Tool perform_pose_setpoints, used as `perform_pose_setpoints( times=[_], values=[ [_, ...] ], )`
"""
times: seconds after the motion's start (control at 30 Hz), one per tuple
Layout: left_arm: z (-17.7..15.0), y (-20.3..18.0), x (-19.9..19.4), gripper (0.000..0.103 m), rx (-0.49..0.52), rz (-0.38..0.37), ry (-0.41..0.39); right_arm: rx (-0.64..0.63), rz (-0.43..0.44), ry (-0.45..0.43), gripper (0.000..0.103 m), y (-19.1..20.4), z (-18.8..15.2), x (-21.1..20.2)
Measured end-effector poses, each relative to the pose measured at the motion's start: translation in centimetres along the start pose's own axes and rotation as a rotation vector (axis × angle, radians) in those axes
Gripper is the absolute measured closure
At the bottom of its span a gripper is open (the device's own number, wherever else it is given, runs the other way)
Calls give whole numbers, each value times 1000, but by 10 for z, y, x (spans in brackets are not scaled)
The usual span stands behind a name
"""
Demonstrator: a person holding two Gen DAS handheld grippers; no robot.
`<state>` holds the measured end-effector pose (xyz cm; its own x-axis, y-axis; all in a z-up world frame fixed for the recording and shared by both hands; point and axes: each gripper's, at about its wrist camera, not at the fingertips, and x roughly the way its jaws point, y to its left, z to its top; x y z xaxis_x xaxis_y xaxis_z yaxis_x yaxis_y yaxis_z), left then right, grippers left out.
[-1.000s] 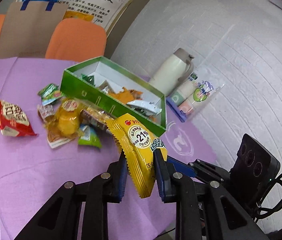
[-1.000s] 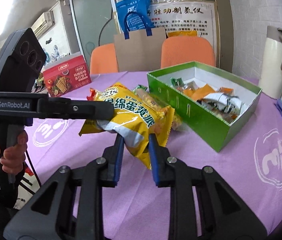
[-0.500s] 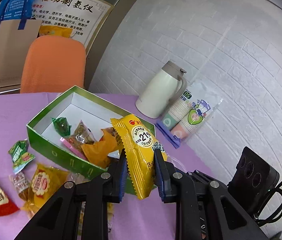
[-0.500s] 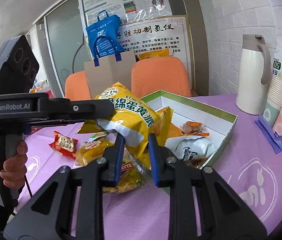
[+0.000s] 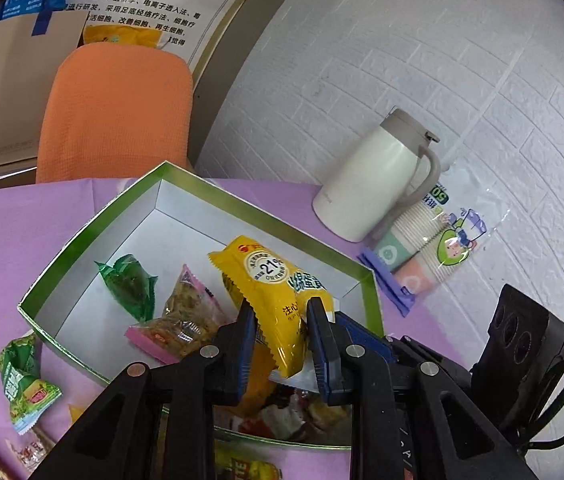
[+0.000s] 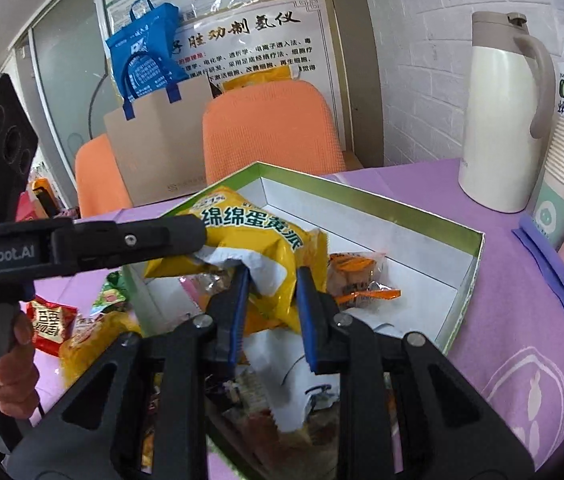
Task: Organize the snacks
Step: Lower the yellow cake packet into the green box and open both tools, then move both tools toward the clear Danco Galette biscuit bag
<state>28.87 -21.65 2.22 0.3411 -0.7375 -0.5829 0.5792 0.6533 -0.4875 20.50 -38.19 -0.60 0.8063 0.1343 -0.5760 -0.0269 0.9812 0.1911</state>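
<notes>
A yellow snack packet [image 5: 278, 300] [image 6: 266, 248] hangs over the open green box [image 5: 66, 248] [image 6: 465, 280], held at both ends. My left gripper [image 5: 280, 316] is shut on one end of it. My right gripper [image 6: 272, 280] is shut on the other end. In the right wrist view the left gripper's fingers [image 6: 142, 236] reach in from the left and pinch the packet's edge. The box holds several snacks, among them a green packet [image 5: 130, 284], a pink one [image 5: 178, 320] and an orange one [image 6: 353, 276].
Loose snacks lie on the purple tablecloth left of the box: a green packet [image 5: 22, 384], a red one [image 6: 48, 324]. A white thermos [image 5: 377, 184] [image 6: 501, 112] and a sleeve of paper cups [image 5: 425, 252] stand at the right by the brick wall. Orange chairs [image 6: 270, 132] stand behind the table.
Both grippers have carried the yellow packet across the table from in front of the box to above its inside. Their hold on the packet is the same.
</notes>
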Motion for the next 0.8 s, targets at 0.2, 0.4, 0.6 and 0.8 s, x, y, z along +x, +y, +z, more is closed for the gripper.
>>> perform_pose_setpoints(
  times=[0.2, 0.4, 0.6, 0.8],
  values=[
    [-4, 13, -1, 29, -29, 105, 2, 10, -8, 8, 43, -4, 1, 5],
    [-7, 21, -19, 20, -86, 157, -26, -22, -6, -23, 35, 3, -10, -12],
    [-19, 13, -48, 19, -82, 194, -45, -14, 29, -48, 20, 13, -21, -39],
    [-49, 3, -86, 19, -95, 216, -51, -59, 59, -65, 13, 31, -38, -72]
  ],
)
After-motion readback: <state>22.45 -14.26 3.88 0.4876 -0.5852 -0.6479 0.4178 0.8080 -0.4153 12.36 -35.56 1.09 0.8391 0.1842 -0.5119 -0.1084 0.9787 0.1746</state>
